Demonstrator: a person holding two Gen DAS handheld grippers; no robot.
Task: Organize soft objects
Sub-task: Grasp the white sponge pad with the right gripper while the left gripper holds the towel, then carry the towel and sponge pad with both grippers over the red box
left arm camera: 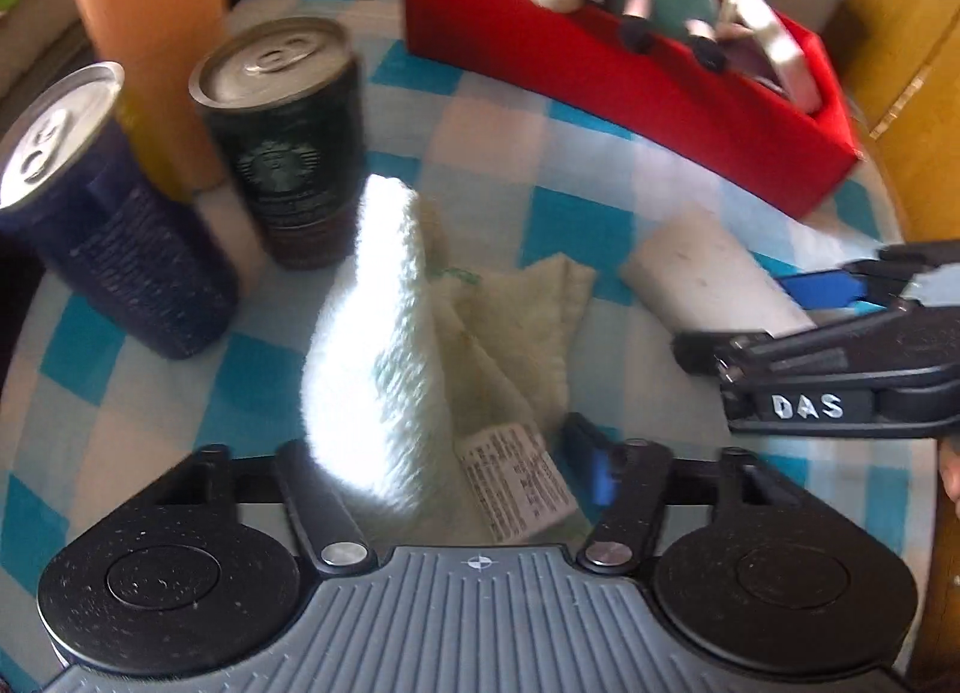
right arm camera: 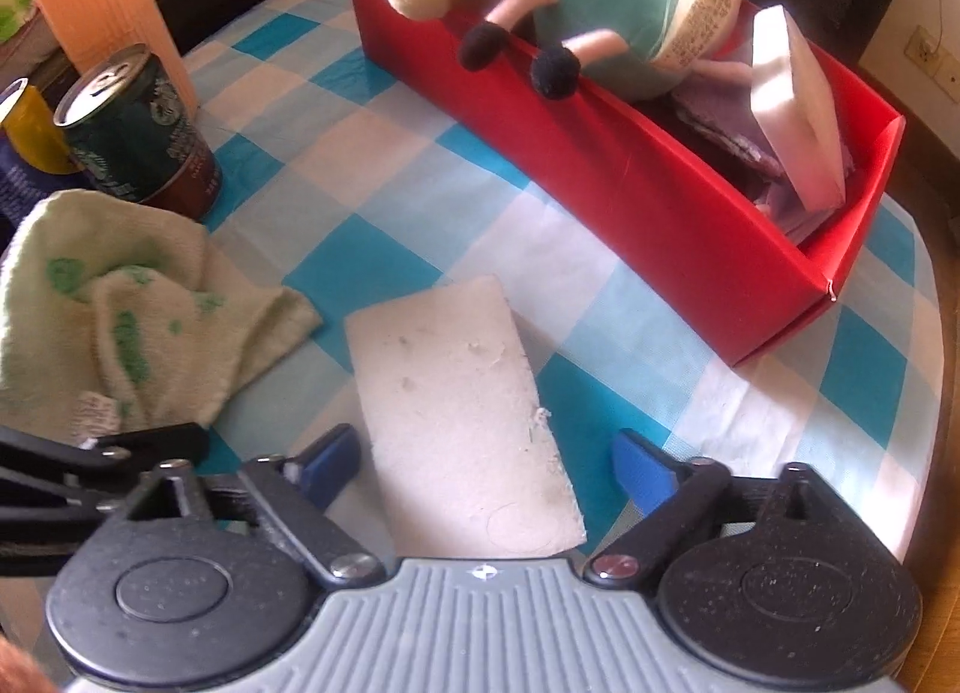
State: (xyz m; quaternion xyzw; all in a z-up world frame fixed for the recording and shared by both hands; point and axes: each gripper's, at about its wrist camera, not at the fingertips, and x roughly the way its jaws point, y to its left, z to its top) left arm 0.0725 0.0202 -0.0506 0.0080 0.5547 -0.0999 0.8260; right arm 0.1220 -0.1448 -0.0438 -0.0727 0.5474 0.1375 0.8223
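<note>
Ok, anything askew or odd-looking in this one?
The plush toy lies slumped over the red box rim, black feet hanging outside. The white sponge has a chipped, crumbling edge.

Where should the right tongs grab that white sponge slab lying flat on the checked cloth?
Take the white sponge slab across its narrow width, at the near end, coming down from above. It lies flat with its long axis pointing away, and the right tongs already stand open on either side of it. Its long edges look free of the green towel.
</note>
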